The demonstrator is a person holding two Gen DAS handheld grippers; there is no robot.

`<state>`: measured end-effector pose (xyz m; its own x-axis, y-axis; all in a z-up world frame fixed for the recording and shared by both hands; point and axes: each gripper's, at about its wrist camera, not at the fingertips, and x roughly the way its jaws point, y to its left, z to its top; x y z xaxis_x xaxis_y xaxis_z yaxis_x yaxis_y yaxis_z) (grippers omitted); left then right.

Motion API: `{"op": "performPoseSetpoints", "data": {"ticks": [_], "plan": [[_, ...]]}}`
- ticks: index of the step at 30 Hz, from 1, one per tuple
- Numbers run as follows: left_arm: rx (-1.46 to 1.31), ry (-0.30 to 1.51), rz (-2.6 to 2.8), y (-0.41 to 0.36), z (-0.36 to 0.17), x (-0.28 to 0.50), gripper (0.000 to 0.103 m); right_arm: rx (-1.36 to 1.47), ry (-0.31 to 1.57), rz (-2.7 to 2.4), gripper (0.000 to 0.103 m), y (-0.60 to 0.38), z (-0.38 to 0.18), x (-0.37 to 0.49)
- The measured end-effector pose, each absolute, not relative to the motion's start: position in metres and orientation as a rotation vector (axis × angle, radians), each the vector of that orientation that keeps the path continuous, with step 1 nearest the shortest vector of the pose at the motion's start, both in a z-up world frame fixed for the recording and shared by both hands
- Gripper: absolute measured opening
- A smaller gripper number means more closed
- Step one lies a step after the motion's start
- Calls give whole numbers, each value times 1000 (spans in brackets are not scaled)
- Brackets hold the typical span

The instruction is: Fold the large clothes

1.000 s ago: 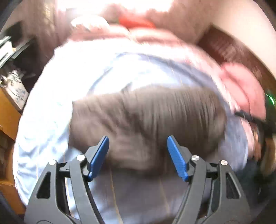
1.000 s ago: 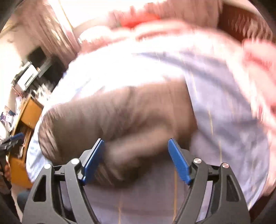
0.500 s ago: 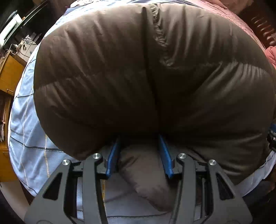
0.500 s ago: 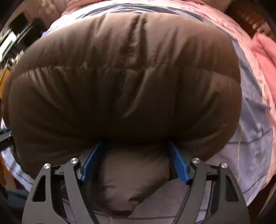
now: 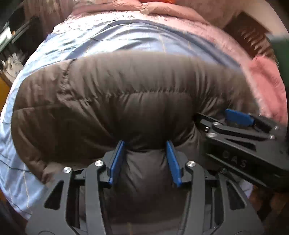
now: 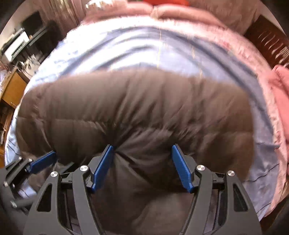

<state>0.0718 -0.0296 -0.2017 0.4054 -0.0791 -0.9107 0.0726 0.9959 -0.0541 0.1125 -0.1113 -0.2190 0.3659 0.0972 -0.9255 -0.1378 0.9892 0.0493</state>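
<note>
The puffy brown jacket [image 5: 130, 97] (quilted, bunched) lies on the bed [image 5: 126, 39]; left claw [image 5: 145, 159] opening, right claw [image 6: 142, 166] closing, both pinching it.

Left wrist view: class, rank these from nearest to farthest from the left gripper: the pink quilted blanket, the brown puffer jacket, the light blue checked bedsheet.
1. Brown puffer jacket: bunched between the left gripper fingers, whose jaws are opening.
2. Light blue checked bedsheet: spread beyond and beside the jacket.
3. Pink quilted blanket: along the bed's far edge, at the top.
</note>
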Motion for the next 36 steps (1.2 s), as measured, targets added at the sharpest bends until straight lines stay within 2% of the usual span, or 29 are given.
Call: {"op": "performPoseSetpoints", "data": {"ticks": [3, 6, 9, 12, 14, 16, 18, 20, 22, 25, 27, 28, 29, 30, 31, 33, 36], "plan": [[21, 1139, -106, -30, -205, 81, 48, -40, 1185, 165, 71, -117, -233, 119], [1, 1068, -126, -7, -175, 64, 46, 33, 1127, 164, 71, -136, -211, 112], [-16, 981, -18, 31, -153, 69, 53, 59, 1032, 56, 71, -180, -190, 109], [-146, 1140, 139, 89, -186, 88, 53, 93, 1114, -88, 71, -221, -218, 121], [-184, 1238, 188, 108, -213, 90, 53, 106, 1186, -122, 75, -238, -248, 121], [-165, 1232, 192, 106, -213, 86, 52, 102, 1187, -123, 75, -238, -249, 117], [-171, 1167, 183, 102, -198, 80, 53, 117, 1129, -100, 75, -234, -228, 106], [-156, 1135, 130, 92, -183, 73, 65, 114, 1078, -51, 78, -222, -203, 93], [-147, 1174, 94, 84, -189, 72, 65, 61, 1107, -24, 85, -204, -200, 86], [-151, 1220, 95, 78, -202, 68, 58, 13, 1229, -14, 85, -182, -233, 100], [-108, 1136, 97, 73, -178, 64, 57, 68, 1231, -25, 85, -193, -234, 99], [-81, 1088, 104, 70, -166, 61, 62, 78, 1221, -34, 85, -196, -225, 98], [-31, 1006, 122, 64, -139, 56, 72, 80, 1167, -41, 85, -199, -203, 95], [-7, 959, 133, 63, -122, 55, 91, 75, 1113, -49, 86, -200, -183, 91], [13, 886, 142, 57, -94, 47, 98, 63, 1062, -61, 87, -199, -160, 87], [30, 786, 133, 42, -45, 30, 101, 30, 957, -78, 102, -194, -102, 71], [60, 738, 89, 18, 14, 7, 101, -50, 831, -100, 102, -179, -32, 41]]}}
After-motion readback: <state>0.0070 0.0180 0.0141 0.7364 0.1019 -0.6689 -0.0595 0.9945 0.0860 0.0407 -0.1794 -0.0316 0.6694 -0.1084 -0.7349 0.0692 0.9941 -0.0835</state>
